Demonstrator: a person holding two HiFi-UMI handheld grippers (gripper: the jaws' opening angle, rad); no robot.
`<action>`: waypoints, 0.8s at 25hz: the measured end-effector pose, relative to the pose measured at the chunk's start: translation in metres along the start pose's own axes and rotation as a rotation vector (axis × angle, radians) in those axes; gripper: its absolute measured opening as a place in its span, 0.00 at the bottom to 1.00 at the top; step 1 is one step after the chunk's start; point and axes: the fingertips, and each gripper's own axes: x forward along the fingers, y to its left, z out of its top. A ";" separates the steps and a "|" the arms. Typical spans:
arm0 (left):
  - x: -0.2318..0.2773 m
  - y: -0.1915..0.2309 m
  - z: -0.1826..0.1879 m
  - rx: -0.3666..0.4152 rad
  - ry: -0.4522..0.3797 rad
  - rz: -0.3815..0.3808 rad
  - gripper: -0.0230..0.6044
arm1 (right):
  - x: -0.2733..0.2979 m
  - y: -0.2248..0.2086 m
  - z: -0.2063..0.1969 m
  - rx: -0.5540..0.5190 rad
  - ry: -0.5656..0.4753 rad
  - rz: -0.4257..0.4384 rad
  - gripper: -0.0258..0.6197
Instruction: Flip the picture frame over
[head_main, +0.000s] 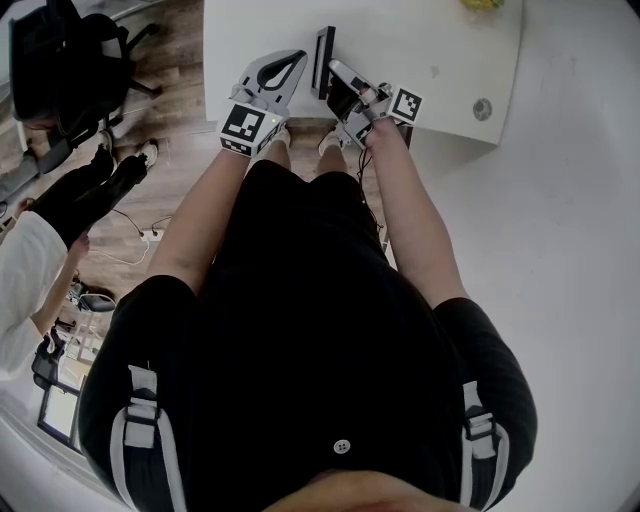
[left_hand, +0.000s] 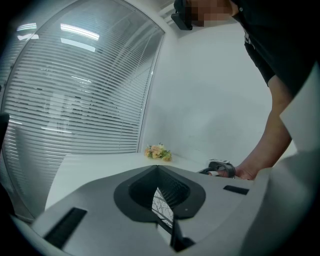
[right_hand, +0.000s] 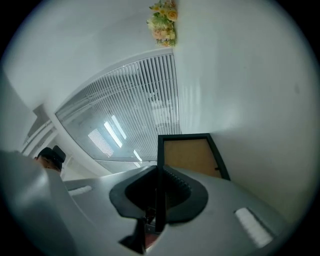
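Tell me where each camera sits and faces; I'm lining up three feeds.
Head view: on the person's head, facing steeply down at the white table; torso, both forearms, left gripper and right gripper show.
Left gripper view: on the left gripper, looking along its jaws across the table; the person's right hand shows.
Right gripper view: on the right gripper, tilted sideways, looking along its jaws; only those jaws show.
Shared: all see the black picture frame; both gripper views see the pale flower bunch.

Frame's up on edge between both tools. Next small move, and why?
Probably tip the picture frame past vertical and lower it flat onto the table. It is upright on edge, clamped by the left tool and right tool, its brown back showing, so the flip looks half done.
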 end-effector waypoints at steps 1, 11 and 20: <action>0.001 -0.002 0.000 0.000 -0.002 -0.001 0.04 | -0.003 -0.001 0.001 0.010 -0.001 0.011 0.12; 0.009 -0.015 -0.002 0.013 0.009 -0.011 0.04 | -0.022 0.001 0.014 -0.043 0.020 0.019 0.13; 0.013 -0.018 0.004 0.015 0.003 -0.019 0.04 | -0.038 -0.004 0.029 -0.125 0.003 -0.079 0.20</action>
